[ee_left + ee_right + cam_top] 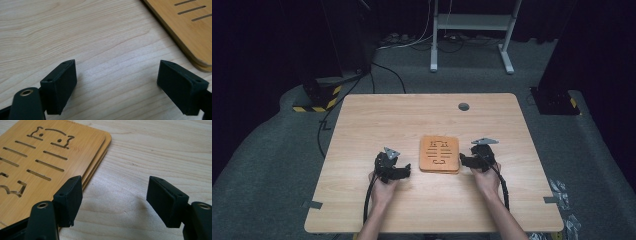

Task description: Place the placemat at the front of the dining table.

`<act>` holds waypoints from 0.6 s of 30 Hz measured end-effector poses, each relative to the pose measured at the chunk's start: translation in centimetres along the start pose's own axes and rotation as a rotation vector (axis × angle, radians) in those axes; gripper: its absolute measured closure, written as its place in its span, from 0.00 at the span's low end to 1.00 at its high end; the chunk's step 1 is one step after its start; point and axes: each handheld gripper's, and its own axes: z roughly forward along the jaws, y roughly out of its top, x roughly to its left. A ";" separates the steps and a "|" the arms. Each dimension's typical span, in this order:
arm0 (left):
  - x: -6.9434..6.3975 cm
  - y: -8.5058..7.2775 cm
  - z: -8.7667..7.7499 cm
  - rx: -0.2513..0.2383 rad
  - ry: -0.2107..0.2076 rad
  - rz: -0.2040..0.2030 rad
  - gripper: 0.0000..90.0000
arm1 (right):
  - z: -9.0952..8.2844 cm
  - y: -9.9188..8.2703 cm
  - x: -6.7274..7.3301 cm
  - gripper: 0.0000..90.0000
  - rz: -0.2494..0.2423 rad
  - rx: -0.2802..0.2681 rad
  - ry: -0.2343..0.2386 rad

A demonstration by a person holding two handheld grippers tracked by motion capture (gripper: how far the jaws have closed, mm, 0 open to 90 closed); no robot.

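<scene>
High view: nearest the person, both hands sit low on the wooden table [362, 130], the left gripper [404, 171] at about 7 o'clock from the table's middle and the right gripper [464, 160] at about 4 o'clock, each with its jaws spread wide and holding nothing. Between them, just beyond the hands, lies the bamboo board [440, 153], flat, apparently two slabs stacked; the right gripper's inner jaw overlaps its edge in the right gripper view [50, 152], while in the left gripper view the board [190, 27] lies at 1 o'clock, a little apart. To grasp it well, I judge each gripper should slide its jaws level onto opposite edges, catching both layers, and close evenly. The cut-out slots and curls form a pattern, not readable lettering; no brand shows. Farther off, a grey round cap [463, 106] sits at 12 o'clock.
</scene>
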 end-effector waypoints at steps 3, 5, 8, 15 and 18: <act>0.2 -0.2 0.0 -0.022 0.002 0.000 0.18 | 0.1 0.1 0.1 0.32 0.004 -0.011 0.003; 0.3 -0.3 0.0 -0.022 0.010 -0.009 0.18 | 0.1 0.1 0.1 0.32 0.009 -0.007 0.004; 0.3 -0.3 0.0 -0.024 0.010 -0.009 0.18 | 0.3 0.0 0.0 0.32 0.018 0.001 0.001; 0.3 -0.3 0.0 -0.024 0.009 -0.009 0.18 | 0.5 0.0 -0.1 0.32 0.021 0.000 0.010; 0.3 -0.3 0.0 -0.024 0.009 -0.008 0.18 | 0.6 0.0 0.1 0.33 0.026 0.006 0.014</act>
